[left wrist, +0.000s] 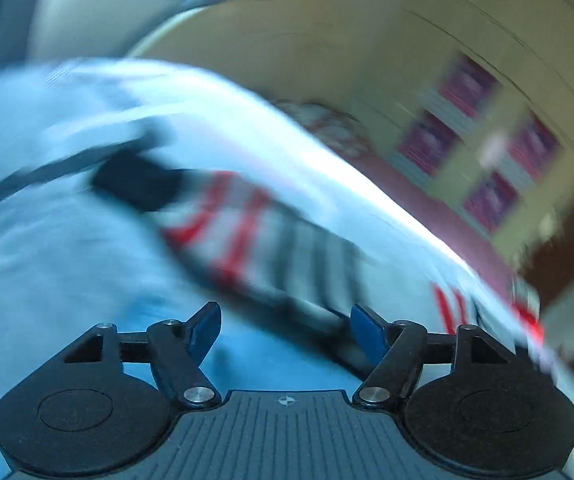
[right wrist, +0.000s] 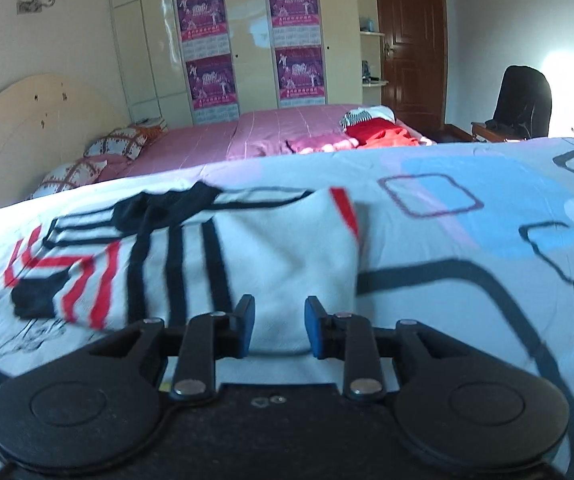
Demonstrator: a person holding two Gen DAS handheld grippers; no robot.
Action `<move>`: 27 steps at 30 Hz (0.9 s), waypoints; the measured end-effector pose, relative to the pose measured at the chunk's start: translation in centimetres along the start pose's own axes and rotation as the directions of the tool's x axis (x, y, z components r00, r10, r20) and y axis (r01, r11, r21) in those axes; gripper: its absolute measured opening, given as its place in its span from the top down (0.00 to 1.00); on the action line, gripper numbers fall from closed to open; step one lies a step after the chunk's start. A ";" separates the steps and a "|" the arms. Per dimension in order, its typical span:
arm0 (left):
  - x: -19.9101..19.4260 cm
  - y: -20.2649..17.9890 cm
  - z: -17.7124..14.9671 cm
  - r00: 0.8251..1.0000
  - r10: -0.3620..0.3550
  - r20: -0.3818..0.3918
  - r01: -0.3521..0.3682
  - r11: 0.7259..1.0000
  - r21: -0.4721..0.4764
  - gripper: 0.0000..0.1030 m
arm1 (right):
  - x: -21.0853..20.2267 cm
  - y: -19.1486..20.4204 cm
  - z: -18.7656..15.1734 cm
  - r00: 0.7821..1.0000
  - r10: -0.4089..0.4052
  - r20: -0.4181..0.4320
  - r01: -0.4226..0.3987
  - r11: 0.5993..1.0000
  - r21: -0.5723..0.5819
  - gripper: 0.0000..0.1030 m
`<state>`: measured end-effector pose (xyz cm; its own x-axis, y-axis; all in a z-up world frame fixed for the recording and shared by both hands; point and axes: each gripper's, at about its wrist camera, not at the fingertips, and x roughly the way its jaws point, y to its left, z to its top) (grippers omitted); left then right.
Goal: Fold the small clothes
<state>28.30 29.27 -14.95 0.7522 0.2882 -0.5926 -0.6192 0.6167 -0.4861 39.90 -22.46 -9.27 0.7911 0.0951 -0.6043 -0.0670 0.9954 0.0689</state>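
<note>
A small white garment with black and red stripes (right wrist: 247,256) lies partly folded on a light blue patterned bedspread (right wrist: 467,240). My right gripper (right wrist: 279,330) is open, its blue pads either side of the garment's near edge, nothing pinched. In the left wrist view, which is tilted and blurred, the same striped garment (left wrist: 271,244) lies just ahead of my left gripper (left wrist: 285,328), which is open wide and empty above the bedspread (left wrist: 67,240).
A pink bed (right wrist: 247,132) with a pile of red and striped clothes (right wrist: 379,130) and patterned pillows (right wrist: 115,142) stands behind. A cream wardrobe with posters (right wrist: 247,40), a brown door (right wrist: 411,40) and a black chair (right wrist: 523,98) lie beyond.
</note>
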 end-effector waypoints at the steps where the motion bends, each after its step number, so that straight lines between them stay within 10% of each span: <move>1: 0.4 2.0 0.8 1.000 0.000 -0.009 0.000 0.998 -0.063 0.31 | -0.2 0.7 -0.2 1.000 0.003 -0.003 -0.003 1.000 0.003 0.73; 9: 4.8 7.6 4.4 0.996 -0.087 0.006 0.086 0.970 -0.228 0.41 | -1.6 5.6 0.0 1.000 0.001 0.008 -0.001 1.000 0.012 0.73; 11: 5.9 7.6 5.1 0.997 -0.070 0.009 0.070 0.969 -0.238 0.63 | -1.9 6.3 0.3 1.000 -0.006 0.016 0.006 1.000 0.011 0.73; 12: 6.9 7.6 5.4 0.999 -0.037 -0.009 0.034 0.974 -0.224 0.96 | -2.0 6.5 0.4 1.000 -0.011 0.021 0.011 1.000 0.014 0.73; 15: 8.2 8.0 6.0 0.999 -0.018 -0.027 0.012 0.978 -0.209 0.96 | -2.3 6.1 0.6 0.999 -0.029 0.019 0.028 0.999 0.033 0.73; 21: 4.7 -3.3 5.6 0.980 -0.188 0.069 0.182 0.980 0.079 0.96 | -3.4 4.1 -0.1 0.998 -0.059 0.035 0.056 0.995 0.079 0.73; 27: 2.1 -20.4 -1.1 0.940 -0.341 -0.012 0.314 0.852 0.418 0.96 | -3.9 0.9 -0.7 0.998 -0.054 0.038 0.050 0.993 0.111 0.73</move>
<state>42.24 16.49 -7.04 0.9155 0.0519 -0.3989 -0.1971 0.9223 -0.3324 36.34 -21.93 -7.44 0.8158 0.0403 -0.5769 0.0406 0.9911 0.1268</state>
